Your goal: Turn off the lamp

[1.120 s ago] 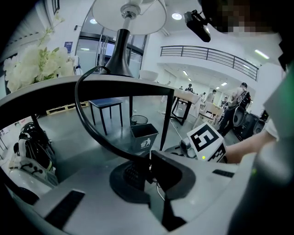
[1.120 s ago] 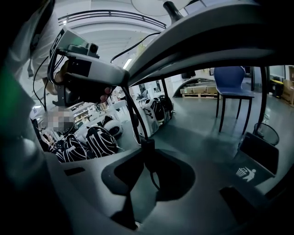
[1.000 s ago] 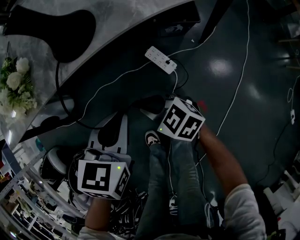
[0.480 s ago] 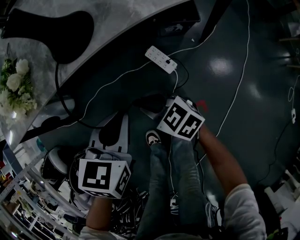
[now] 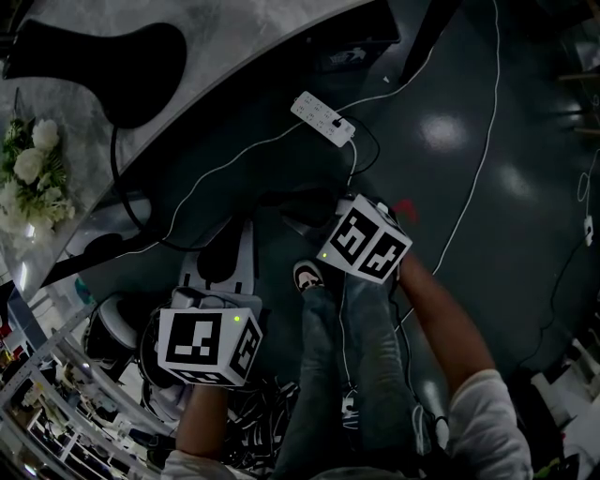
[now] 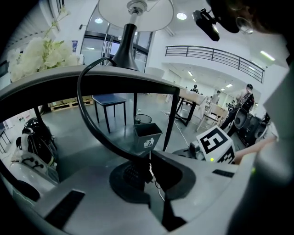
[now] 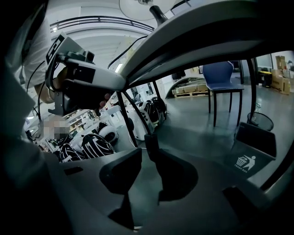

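The lamp stands on the grey table, its black base at the top left of the head view, its stem and shade high in the left gripper view. Its black cord arcs down off the table edge and ends between the jaws of my left gripper, which is shut on it. My right gripper is low beside the table, and its jaws have just been opening. A small black piece on the cord stands between them, against the right jaw, with a gap on the left.
A white power strip with white cables lies on the dark floor. White flowers sit at the table's left. A bin and a blue chair stand beyond the table. The person's legs and shoe are between the grippers.
The right gripper's marker cube has tilted a touch and the left cube has shifted slightly up the picture. Nothing else has visibly moved.
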The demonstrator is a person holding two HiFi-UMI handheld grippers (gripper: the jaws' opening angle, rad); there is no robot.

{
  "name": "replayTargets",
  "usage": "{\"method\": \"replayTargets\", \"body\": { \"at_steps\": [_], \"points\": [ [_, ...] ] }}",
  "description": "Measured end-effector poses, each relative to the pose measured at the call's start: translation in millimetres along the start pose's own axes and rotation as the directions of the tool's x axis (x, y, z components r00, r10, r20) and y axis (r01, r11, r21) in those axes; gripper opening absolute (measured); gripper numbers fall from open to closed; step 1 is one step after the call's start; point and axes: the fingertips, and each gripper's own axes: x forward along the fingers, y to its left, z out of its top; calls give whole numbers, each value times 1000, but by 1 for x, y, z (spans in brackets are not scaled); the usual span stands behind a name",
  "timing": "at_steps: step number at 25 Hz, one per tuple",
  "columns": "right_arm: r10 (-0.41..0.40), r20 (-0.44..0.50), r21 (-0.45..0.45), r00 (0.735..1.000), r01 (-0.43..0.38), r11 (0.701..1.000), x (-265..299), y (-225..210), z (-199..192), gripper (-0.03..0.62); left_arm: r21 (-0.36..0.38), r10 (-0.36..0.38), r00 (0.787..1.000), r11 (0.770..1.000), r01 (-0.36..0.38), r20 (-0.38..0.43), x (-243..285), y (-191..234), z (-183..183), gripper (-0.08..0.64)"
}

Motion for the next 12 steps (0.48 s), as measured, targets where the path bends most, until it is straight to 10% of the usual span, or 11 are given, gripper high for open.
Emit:
{"method": "replayTargets", "body": {
  "at_steps": [12],
  "points": [
    [-144, 29, 45, 989, 142, 989, -11, -15, -14, 18, -76, 119, 992, 990, -115, 46, 32, 31, -19, 20]
  ]
}}
